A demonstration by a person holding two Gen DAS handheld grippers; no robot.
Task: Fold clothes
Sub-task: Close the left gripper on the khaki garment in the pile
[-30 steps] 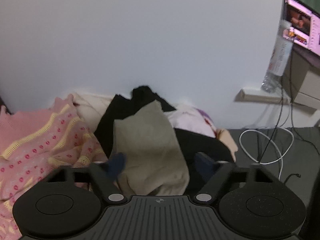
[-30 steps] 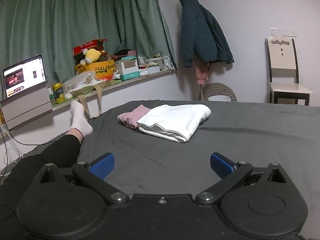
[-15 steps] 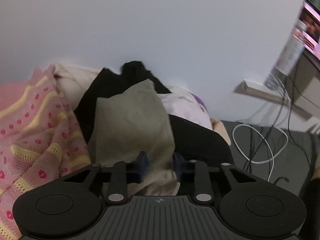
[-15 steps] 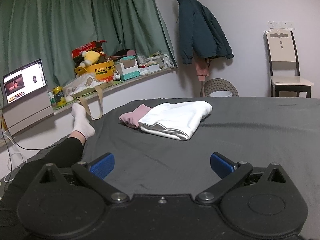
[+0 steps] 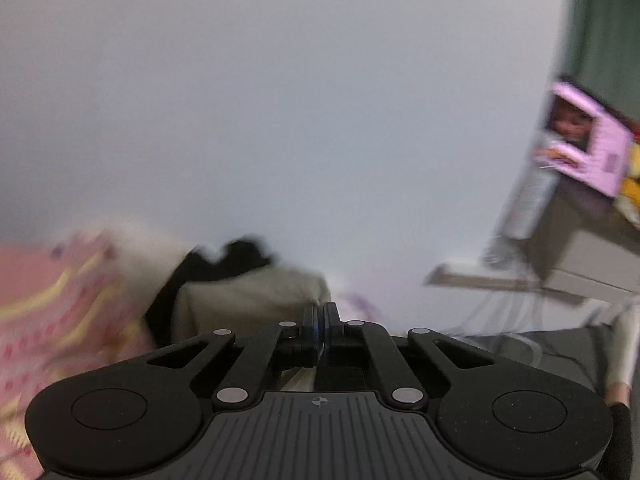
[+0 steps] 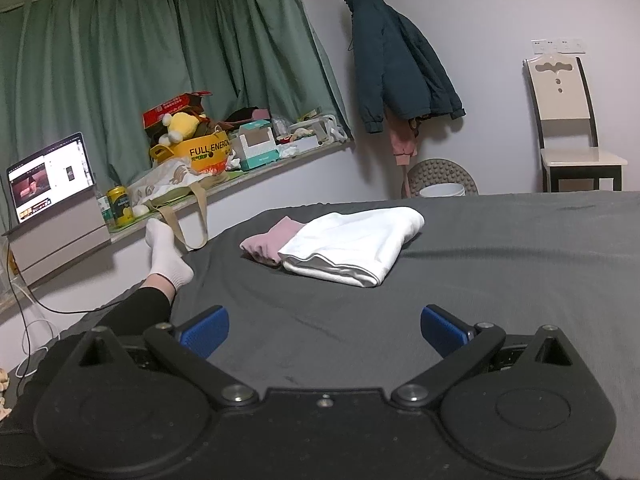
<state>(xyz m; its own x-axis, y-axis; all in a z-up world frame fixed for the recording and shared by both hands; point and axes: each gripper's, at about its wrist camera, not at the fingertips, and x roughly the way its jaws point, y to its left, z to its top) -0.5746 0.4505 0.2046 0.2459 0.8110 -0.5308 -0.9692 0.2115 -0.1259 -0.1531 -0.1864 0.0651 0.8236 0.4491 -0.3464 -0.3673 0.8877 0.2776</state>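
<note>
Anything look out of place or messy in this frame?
Only the unsorted heap by the wall: a beige cloth garment, pinched in the shut left claw, lies over black clothes beside a pink patterned knit. The folded white garment lies tidy.

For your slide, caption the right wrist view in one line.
Open right claw faces folded white and pink garments on a grey bed.

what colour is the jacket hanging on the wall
Dark teal jacket, seen best in the right wrist view.

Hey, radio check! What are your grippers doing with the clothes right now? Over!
Left gripper shut on beige garment. Right gripper open, empty, above the bed. Folded white garment ahead. Nothing blocking.
</note>
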